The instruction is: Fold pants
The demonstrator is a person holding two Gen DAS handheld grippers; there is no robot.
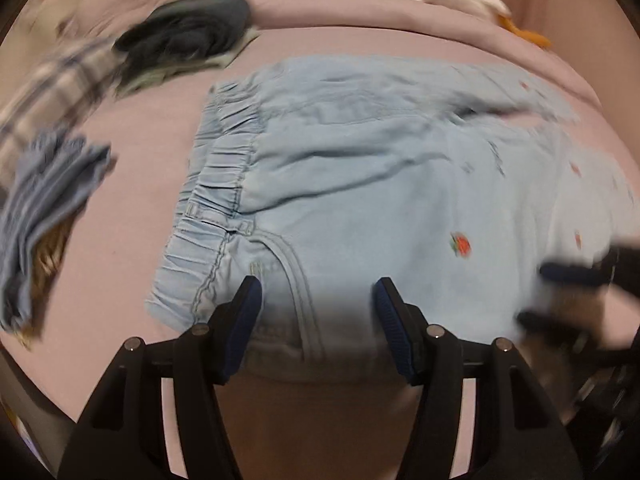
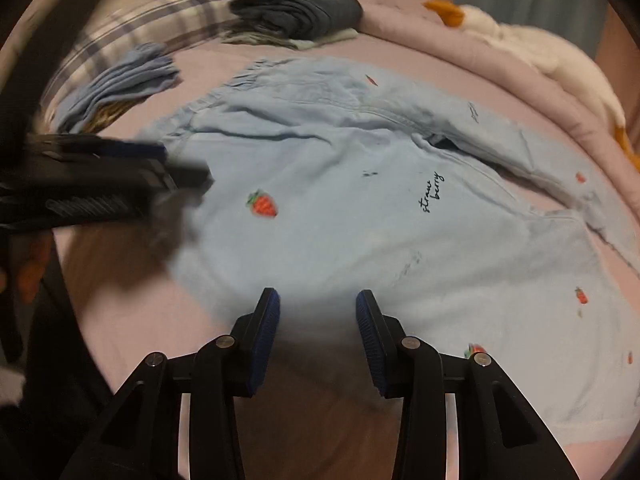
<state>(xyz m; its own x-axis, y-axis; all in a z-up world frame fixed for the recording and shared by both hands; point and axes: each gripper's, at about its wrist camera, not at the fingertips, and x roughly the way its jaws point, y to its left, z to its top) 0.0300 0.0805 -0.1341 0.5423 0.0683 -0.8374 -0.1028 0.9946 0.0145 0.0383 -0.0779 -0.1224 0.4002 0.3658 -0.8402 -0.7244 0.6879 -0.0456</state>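
My left gripper (image 1: 316, 292) has its two blue-padded fingers spread apart with nothing between them, poised over the near edge of the pants (image 1: 360, 184), close to the front pocket seam and just right of the gathered elastic waistband (image 1: 216, 184). My right gripper (image 2: 316, 304) is likewise parted and empty, hanging over the near hem side of the same light blue denim. In the right wrist view the left gripper shows at the left edge as a dark blurred shape over the pants' near corner (too smeared to read more).

The pants lie spread flat across the pink bedsheet (image 1: 132, 208), waistband toward the left, legs running off to the right, one leg partly folded over the other along a diagonal ridge. Small strawberry patches (image 2: 263, 204) and a "strawberry" script (image 2: 432, 192) dot the fabric.

Beyond the pants, near the far left, sit a folded blue garment (image 2: 124, 76), a dark folded pile (image 2: 300, 10), and a plaid cloth (image 2: 160, 16). A white-and-orange plush toy (image 2: 532, 48) lies along the far right of the bed.
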